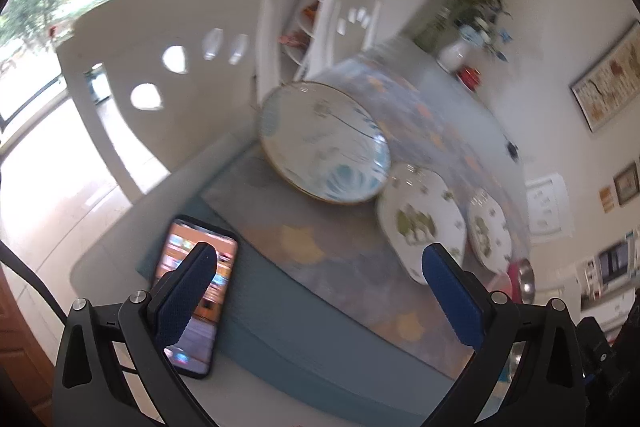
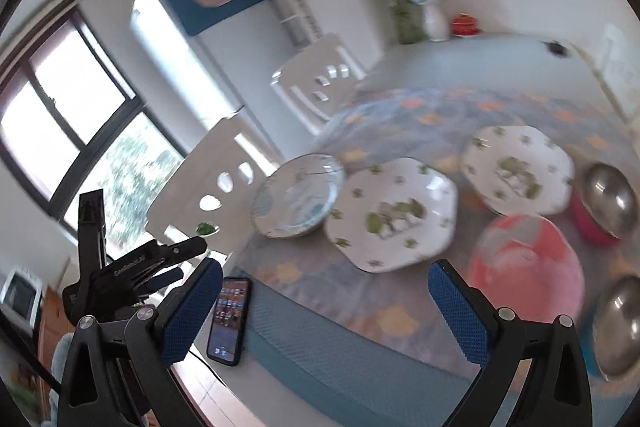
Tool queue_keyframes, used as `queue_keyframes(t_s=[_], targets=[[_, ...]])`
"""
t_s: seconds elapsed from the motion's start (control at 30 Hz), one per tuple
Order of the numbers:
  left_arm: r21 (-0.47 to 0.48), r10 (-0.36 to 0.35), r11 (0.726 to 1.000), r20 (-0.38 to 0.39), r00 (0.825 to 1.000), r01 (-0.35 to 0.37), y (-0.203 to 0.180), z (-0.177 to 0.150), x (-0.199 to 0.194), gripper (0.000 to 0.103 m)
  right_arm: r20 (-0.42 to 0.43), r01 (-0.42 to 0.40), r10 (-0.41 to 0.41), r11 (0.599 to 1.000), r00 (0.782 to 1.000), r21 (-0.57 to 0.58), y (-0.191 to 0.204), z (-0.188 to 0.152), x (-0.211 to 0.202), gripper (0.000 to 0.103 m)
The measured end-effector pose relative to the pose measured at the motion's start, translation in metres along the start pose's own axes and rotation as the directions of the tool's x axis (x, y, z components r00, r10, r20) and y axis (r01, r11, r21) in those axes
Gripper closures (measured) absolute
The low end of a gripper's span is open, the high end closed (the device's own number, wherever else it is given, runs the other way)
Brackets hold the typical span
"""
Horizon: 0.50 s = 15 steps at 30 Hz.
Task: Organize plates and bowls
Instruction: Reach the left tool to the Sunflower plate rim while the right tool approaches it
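Observation:
A round blue-patterned plate (image 1: 324,143) (image 2: 298,195) lies on the patterned tablecloth (image 1: 304,267). Beside it lie two white plates with green leaf prints, one nearer (image 1: 422,219) (image 2: 394,213) and one farther (image 1: 490,231) (image 2: 518,169). A pink bowl (image 2: 528,267) and two steel bowls (image 2: 610,199) (image 2: 618,323) sit at the right. My left gripper (image 1: 320,263) is open and empty, above the table's near edge. My right gripper (image 2: 326,279) is open and empty, short of the white plate and pink bowl. The left gripper's body (image 2: 132,267) shows at the right wrist view's left.
A lit phone (image 1: 196,295) (image 2: 230,319) lies at the table's near left edge. White chairs (image 1: 160,67) stand along the far side. A white vase with flowers (image 2: 432,15) and a red object (image 2: 464,25) stand at the table's far end.

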<state>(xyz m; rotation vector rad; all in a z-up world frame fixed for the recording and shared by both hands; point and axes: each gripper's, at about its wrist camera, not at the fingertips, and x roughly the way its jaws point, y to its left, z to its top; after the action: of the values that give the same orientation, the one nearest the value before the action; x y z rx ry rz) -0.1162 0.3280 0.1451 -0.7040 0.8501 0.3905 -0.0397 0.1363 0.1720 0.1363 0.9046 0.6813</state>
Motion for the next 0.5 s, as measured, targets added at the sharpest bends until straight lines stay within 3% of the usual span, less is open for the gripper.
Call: queue_keyframes(t_s=[0.13, 0.2, 0.27, 0.33, 0.4, 0.5], targets=[[-0.001, 0.017, 1.0, 0.042, 0.999, -0.017, 0.021, 0.014, -0.004, 0.001, -0.018, -0.097, 0.097, 0.995, 0.995, 0.031, 0.011, 0.054, 0.021, 0.006], [0.012, 0.022, 1.0, 0.099, 0.995, -0.023, 0.027, 0.025, -0.011, 0.0, 0.066, -0.219, 0.215, 0.974, 0.974, 0.061, 0.017, 0.092, 0.013, 0.006], [0.018, 0.013, 1.0, 0.143, 0.99, -0.016, 0.031, 0.033, -0.012, 0.0, 0.167, -0.292, 0.282, 0.956, 0.945, 0.039, 0.027, 0.124, 0.007, 0.004], [0.013, 0.014, 1.0, 0.17, 0.985, -0.016, 0.036, 0.043, -0.005, 0.001, 0.257, -0.267, 0.265, 0.963, 0.929, -0.028, 0.038, 0.148, 0.008, 0.0], [0.0, 0.033, 0.999, 0.149, 0.988, -0.034, 0.04, 0.05, 0.009, 0.001, 0.294, -0.163, 0.183, 0.982, 0.938, -0.094, 0.045, 0.158, 0.022, 0.0], [-0.013, 0.012, 1.0, 0.132, 0.991, -0.011, 0.043, 0.053, 0.022, 0.001, 0.24, -0.091, 0.122, 0.987, 0.963, -0.135, 0.04, 0.159, 0.068, 0.0]])
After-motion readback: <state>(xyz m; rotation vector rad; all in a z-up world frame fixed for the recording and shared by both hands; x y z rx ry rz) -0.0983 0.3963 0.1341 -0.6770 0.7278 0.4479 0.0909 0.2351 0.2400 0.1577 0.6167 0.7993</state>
